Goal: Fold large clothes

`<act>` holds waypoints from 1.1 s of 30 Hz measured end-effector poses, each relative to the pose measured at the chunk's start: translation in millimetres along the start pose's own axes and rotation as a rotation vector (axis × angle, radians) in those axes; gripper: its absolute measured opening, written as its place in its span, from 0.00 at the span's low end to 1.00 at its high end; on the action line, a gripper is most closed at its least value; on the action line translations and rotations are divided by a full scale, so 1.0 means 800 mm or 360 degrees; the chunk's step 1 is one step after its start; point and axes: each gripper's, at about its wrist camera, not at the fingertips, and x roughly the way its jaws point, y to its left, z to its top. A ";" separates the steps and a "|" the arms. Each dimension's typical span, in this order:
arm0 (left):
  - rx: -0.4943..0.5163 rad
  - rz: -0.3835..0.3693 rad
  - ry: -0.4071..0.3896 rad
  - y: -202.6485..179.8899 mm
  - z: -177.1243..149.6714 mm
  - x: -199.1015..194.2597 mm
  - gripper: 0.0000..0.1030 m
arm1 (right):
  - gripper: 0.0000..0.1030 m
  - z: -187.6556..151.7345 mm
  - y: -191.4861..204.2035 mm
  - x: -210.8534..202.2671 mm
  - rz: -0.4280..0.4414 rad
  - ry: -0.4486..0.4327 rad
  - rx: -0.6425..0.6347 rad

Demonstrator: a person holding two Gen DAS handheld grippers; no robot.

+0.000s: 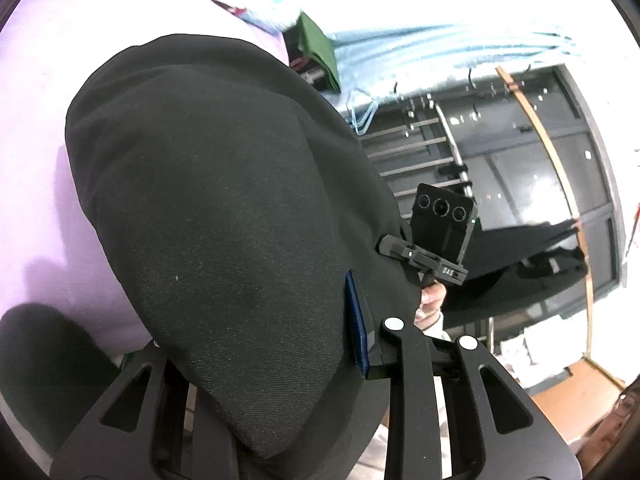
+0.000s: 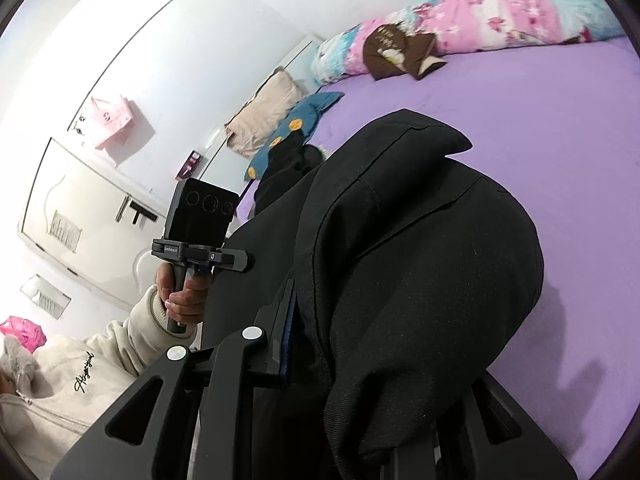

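Now, on the left side, the left gripper is pinching a fold of the black garment. Its blue-padded finger presses flat against the cloth, and the other finger is hidden under the fabric. The garment hangs in a big rounded bunch over the purple bed sheet. Behind it sits a dark window with bars and a pale blue curtain.

Further right, the right gripper is also pinching the black garment. One blue-padded finger touches the cloth's edge, and the cloth covers the other finger. The garment drapes over this gripper and lies above the purple bed sheet. A hem with stitching runs along its top. At the far end of the bed lies a pink flowered quilt, with a brown garment beside it. A blue pillow with yellow dots lies near the wall.
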 end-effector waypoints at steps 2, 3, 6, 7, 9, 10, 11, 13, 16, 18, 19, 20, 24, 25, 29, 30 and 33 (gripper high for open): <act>-0.0035 -0.0004 -0.0036 0.009 0.001 -0.022 0.25 | 0.18 0.013 0.007 0.017 0.0018 0.0029 -0.0022; -0.0053 -0.0006 -0.0054 0.013 0.002 -0.033 0.25 | 0.18 0.018 0.010 0.026 0.0026 0.0045 -0.0031; -0.0080 0.0005 -0.0121 0.028 0.004 -0.072 0.25 | 0.18 0.047 0.019 0.063 0.0048 0.0111 -0.0068; -0.0086 0.0006 -0.0138 0.031 0.006 -0.081 0.25 | 0.18 0.055 0.024 0.072 0.0055 0.0125 -0.0078; -0.0113 0.0004 -0.0188 0.043 0.009 -0.109 0.25 | 0.18 0.075 0.029 0.095 0.0071 0.0154 -0.0099; -0.0118 0.0007 -0.0206 0.045 0.011 -0.117 0.25 | 0.18 0.086 0.032 0.108 0.0080 0.0170 -0.0112; -0.0125 0.0010 -0.0228 0.049 0.013 -0.128 0.25 | 0.18 0.095 0.033 0.118 0.0089 0.0181 -0.0120; -0.0135 0.0024 -0.0281 0.057 0.020 -0.154 0.25 | 0.18 0.115 0.038 0.140 0.0111 0.0205 -0.0142; -0.0139 0.0044 -0.0341 0.064 0.029 -0.187 0.25 | 0.18 0.143 0.049 0.169 0.0143 0.0229 -0.0176; -0.0128 0.0054 -0.0370 0.066 0.036 -0.207 0.25 | 0.18 0.158 0.057 0.184 0.0149 0.0239 -0.0197; -0.0135 0.0056 -0.0389 0.068 0.040 -0.217 0.25 | 0.18 0.165 0.061 0.190 0.0148 0.0248 -0.0209; -0.0138 0.0057 -0.0401 0.069 0.043 -0.223 0.25 | 0.18 0.170 0.064 0.194 0.0146 0.0255 -0.0219; -0.0104 0.0079 -0.0457 0.066 0.059 -0.256 0.25 | 0.18 0.201 0.078 0.210 0.0155 0.0274 -0.0251; -0.0097 0.0077 -0.0473 0.063 0.061 -0.261 0.25 | 0.18 0.211 0.085 0.214 0.0161 0.0273 -0.0276; -0.0078 0.0063 -0.0542 0.060 0.070 -0.296 0.25 | 0.18 0.243 0.115 0.229 0.0165 0.0270 -0.0353; -0.0073 0.0066 -0.0559 0.058 0.073 -0.306 0.25 | 0.18 0.247 0.120 0.231 0.0171 0.0269 -0.0368; -0.0059 0.0093 -0.0609 0.048 0.078 -0.334 0.25 | 0.18 0.272 0.144 0.247 0.0203 0.0266 -0.0414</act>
